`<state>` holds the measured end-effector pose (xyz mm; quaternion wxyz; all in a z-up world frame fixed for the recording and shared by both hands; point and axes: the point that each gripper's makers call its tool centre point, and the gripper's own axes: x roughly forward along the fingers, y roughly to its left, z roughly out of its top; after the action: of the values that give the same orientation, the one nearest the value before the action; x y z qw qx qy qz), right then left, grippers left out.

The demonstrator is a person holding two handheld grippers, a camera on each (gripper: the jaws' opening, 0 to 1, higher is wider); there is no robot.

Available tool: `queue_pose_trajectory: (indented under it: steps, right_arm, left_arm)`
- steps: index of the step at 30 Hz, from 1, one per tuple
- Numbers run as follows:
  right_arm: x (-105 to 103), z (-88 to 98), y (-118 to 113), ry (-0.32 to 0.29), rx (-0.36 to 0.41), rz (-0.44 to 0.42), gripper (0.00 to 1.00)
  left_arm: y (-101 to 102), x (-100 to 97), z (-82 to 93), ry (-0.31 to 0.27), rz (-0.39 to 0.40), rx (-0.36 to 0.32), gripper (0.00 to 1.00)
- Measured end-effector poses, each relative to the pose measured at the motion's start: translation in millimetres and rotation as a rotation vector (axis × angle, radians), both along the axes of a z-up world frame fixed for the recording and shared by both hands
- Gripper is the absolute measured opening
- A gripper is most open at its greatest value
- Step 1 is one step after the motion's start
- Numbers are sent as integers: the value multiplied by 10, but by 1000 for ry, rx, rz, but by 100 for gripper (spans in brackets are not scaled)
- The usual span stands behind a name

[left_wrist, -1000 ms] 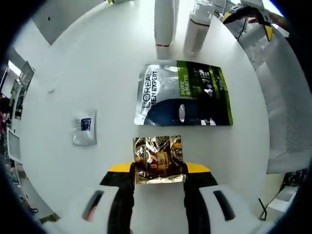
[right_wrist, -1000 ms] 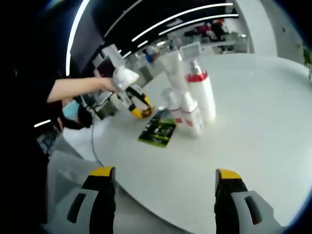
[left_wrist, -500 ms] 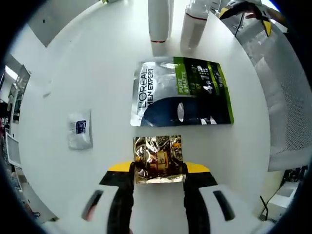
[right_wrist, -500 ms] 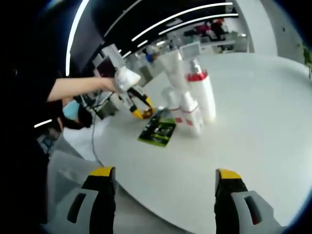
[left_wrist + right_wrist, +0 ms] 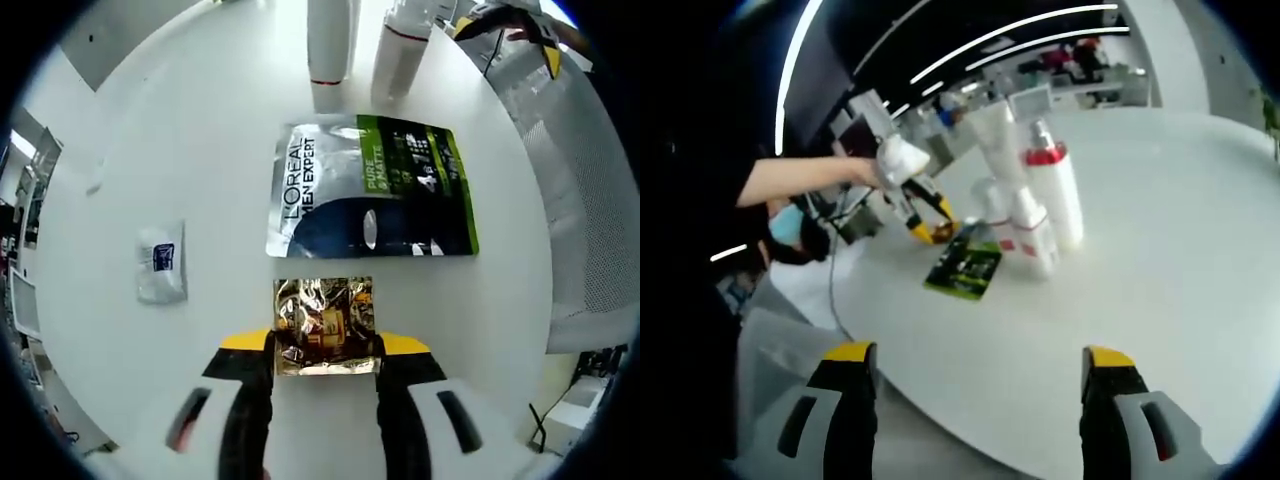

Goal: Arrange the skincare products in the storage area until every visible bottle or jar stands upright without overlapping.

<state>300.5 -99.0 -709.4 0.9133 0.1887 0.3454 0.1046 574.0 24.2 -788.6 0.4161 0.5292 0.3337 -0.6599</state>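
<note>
My left gripper [image 5: 325, 350] is clamping a crinkled gold sachet [image 5: 323, 325] above the white table [image 5: 180, 140], just short of the flat green-and-silver pouch [image 5: 370, 188]. 2 white bottles [image 5: 328, 45] are standing beyond it. My right gripper [image 5: 975, 385] is hanging wide apart, gripping nothing.
</note>
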Motion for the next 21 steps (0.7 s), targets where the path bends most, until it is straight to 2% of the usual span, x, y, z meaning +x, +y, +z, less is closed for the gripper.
queue_pose_trajectory:
  steps: [21]
  right_arm:
    - [3, 2, 16, -1, -2, 7, 87]
  left_arm:
    - [49, 47, 68, -5, 61, -12, 44]
